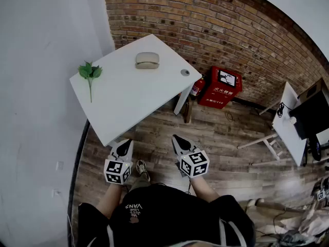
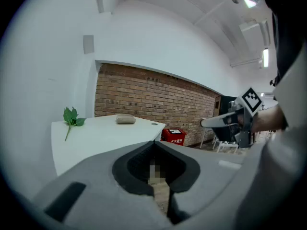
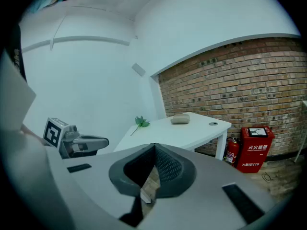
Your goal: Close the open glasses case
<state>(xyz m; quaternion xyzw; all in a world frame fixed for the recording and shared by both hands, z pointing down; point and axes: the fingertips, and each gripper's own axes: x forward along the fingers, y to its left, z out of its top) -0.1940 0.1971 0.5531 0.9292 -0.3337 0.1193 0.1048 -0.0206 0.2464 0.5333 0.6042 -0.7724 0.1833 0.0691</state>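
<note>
Approaching is the current step. The left gripper (image 1: 125, 144) and right gripper (image 1: 176, 139) are both clamped together and empty, short of the table (image 1: 128, 94). The glasses case (image 1: 147, 60) rests near its far edge. The next move probably requires reaching forward.

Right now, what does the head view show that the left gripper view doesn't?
Only the head view shows the shoe and the marker cube on the left tool. Only the left gripper view shows the ceiling light and the wall plate. Both show the table, case, leaf, red box, brick wall and right tool.
</note>
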